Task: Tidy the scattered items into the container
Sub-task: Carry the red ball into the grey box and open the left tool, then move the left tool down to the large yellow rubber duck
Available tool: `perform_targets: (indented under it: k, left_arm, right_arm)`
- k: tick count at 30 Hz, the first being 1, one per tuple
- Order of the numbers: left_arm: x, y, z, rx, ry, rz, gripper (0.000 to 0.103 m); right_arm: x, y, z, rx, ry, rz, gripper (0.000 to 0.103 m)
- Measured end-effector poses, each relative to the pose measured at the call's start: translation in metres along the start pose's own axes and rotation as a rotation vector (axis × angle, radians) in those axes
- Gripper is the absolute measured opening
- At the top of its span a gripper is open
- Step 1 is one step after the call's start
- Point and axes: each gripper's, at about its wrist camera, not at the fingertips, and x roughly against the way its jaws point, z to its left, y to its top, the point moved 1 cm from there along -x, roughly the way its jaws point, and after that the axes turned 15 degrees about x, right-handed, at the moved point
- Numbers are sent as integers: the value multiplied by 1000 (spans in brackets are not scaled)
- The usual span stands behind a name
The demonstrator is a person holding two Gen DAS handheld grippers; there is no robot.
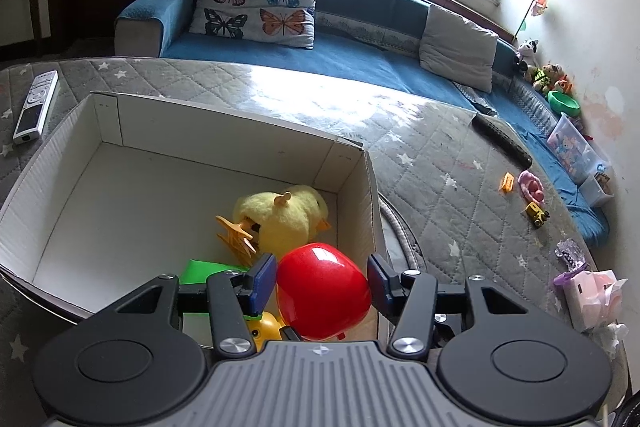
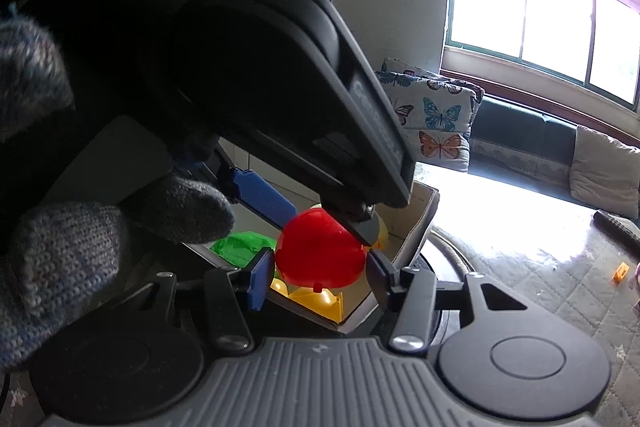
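Observation:
A white cardboard box (image 1: pixel 120 163) sits on the quilted grey table. Inside lie a yellow plush chick (image 1: pixel 288 217), an orange clip (image 1: pixel 236 237), a green piece (image 1: pixel 204 271) and a yellow toy (image 1: pixel 266 327). My left gripper (image 1: pixel 322 285) hovers over the box's near right corner with its blue pads either side of a red balloon-like toy (image 1: pixel 322 291), touching or nearly so. In the right wrist view my right gripper (image 2: pixel 318 277) is open just outside the box (image 2: pixel 420 227), behind the left gripper (image 2: pixel 316 227) and the red toy (image 2: pixel 320 253).
A white remote (image 1: pixel 36 107) lies left of the box. At the table's right are a black remote (image 1: pixel 500 139), an orange piece (image 1: pixel 508 183), a pink toy (image 1: pixel 530 187), a yellow toy vehicle (image 1: pixel 538 214) and pink wrapped items (image 1: pixel 592 295). A blue sofa (image 1: pixel 360 59) lies beyond.

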Motion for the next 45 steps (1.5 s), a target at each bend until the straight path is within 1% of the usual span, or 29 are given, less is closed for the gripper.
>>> perform_targets:
  k: [2, 6, 13, 14, 16, 22, 23, 25, 26, 31, 32, 42, 45]
  left_arm:
    - [1, 2, 3, 11, -5, -4, 51]
    - [5, 5, 6, 16, 7, -27, 51]
    - [7, 3, 8, 19, 5, -24, 51]
    - [8, 3, 7, 18, 3, -25, 51]
    - [10, 1, 7, 15, 1, -28, 51]
    - [21, -4, 9, 1, 6, -46, 50]
    - [23, -6, 10, -1, 8, -50, 50]
    - [28, -9, 13, -2, 10, -56, 50]
    - [31, -12, 15, -1, 11, -60, 50]
    - [44, -24, 23, 7, 17, -70, 50]
    - [47, -27, 25, 8, 16, -72, 50]
    - [74, -53, 46, 41, 27, -89, 50]
    - [80, -62, 52, 53, 32, -89, 50]
  right_arm:
    - [0, 0, 0, -3, 4, -1, 50]
    - [-2, -2, -3, -20, 14, -2, 49]
    - [-1, -5, 0, -13, 19, -2, 50]
    - [0, -5, 0, -11, 19, -2, 50]
    - [26, -9, -5, -7, 14, -5, 50]
    - [35, -8, -5, -6, 13, -12, 50]
    - [30, -5, -12, -5, 13, -14, 50]
    - [35, -6, -10, -3, 16, -16, 50]
    - [39, -4, -2, -4, 22, -17, 50]
    - [52, -5, -4, -25, 51, -22, 50]
    - [55, 5, -2, -33, 65, -23, 50]
    - [93, -14, 7, -22, 120, -18, 51]
    - [94, -17, 8, -11, 125, -6, 51]
